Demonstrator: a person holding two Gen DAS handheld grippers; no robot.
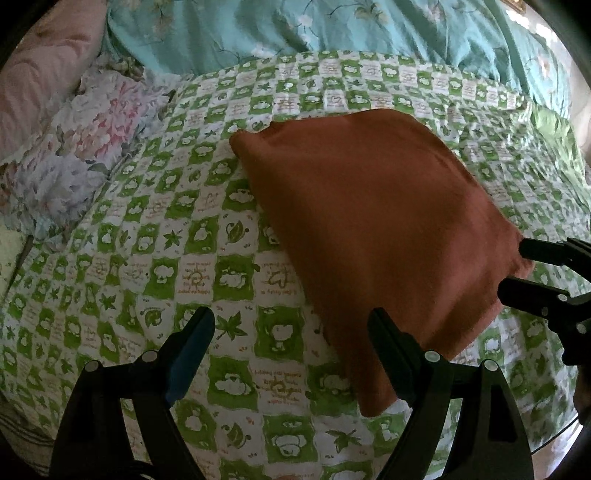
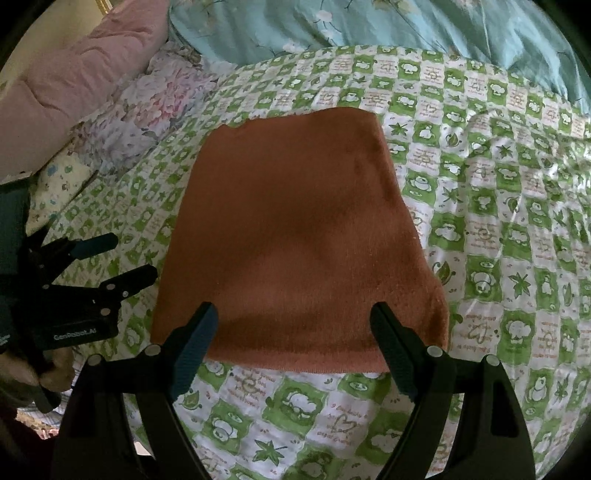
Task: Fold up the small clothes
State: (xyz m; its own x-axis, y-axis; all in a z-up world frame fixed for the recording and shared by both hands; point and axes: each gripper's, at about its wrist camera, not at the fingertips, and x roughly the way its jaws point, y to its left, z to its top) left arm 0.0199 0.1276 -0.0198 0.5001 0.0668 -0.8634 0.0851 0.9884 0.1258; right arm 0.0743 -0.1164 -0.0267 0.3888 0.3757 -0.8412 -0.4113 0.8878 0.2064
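Both grippers sit wide open and empty: the left gripper [image 1: 291, 339] hangs over the quilt just left of the cloth, and the right gripper [image 2: 293, 334] hovers at the cloth's near edge with nothing between its jaws. Neither one looks to be touching fabric, which reads like a pause between folds rather than a grab.

Going big to small: the green-and-white quilt [image 1: 166, 266] covers the bed and works as the folding surface, flat enough that the piece keeps its shape. A teal sheet [image 2: 406, 26] is bunched along the far side, with a pink pillow [image 2: 74, 66] and a floral one [image 1: 74, 158] pushed off to the left, probably to keep the middle free.

The orange cloth [image 2: 295, 229] lies mid-quilt as a neat, roughly square pad. Its edges look thick, so it's likely doubled over already. From the left view, the right gripper [image 1: 532, 273] sits right at its near right corner, maybe lining up for one more fold.
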